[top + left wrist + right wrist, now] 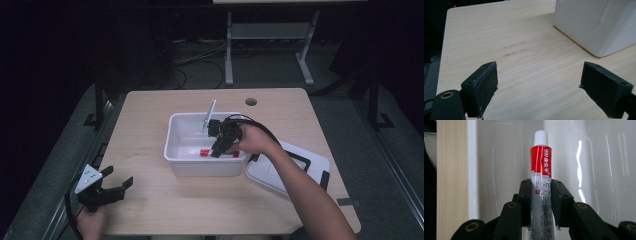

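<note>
Pinched between the right claw [541,202] jaws: a red-and-silver ointment tube [540,170] with white cap, held inside the white bin [172,131], low over its floor. Resting against the bin's far wall, a thin white stick [209,114]. Lying just right of the bin on the counter [150,200], the white lid [280,175]. Down at the near left corner, left claw [539,87] spread wide, gripping nothing, hovering over bare wood.
</note>
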Demonstrator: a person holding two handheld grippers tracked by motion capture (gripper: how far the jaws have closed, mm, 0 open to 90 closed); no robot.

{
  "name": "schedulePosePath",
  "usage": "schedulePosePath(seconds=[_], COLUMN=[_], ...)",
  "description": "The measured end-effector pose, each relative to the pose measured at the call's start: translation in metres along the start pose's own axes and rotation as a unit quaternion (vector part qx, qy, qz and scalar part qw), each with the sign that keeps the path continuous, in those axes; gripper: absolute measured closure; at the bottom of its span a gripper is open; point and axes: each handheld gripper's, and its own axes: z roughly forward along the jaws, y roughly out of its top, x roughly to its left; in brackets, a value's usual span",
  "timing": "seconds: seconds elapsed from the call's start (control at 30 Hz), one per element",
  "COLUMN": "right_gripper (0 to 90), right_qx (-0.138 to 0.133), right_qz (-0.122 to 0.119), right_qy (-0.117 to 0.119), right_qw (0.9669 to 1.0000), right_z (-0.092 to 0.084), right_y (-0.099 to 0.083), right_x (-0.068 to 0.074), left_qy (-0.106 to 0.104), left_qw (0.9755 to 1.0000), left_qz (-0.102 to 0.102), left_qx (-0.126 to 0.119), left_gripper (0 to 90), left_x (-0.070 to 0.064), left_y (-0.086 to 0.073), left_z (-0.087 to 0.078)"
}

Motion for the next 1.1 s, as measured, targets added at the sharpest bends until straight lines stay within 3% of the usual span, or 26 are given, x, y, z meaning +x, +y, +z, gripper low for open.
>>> schedulePosePath(seconds=[0.23, 0.47, 1.1], right_gripper=[64.6, 61.4, 48.6], right_qx=[-0.002, -0.01, -0.044], right_qz=[0.011, 0.014, 0.04], right_qy=[-0.002, -0.006, -0.053], right_qw=[0.9999, 0.9998, 0.9968], right_z=[0.0, -0.011, -0.085], right_y=[-0.002, -0.004, -0.032], right_x=[-0.002, 0.001, 0.011], left_qy=[0.0, 0.0, -0.002], left_qw=[1.0, 1.0, 1.0], left_qz=[0.0, 0.002, 0.005], left_qx=[0.0, 0.002, 0.004], left_gripper=[13.4, 13.4, 13.4], left_x=[0.0, -0.001, -0.003], left_y=[0.0, 0.0, 0.0], left_z=[0.0, 0.0, 0.002])
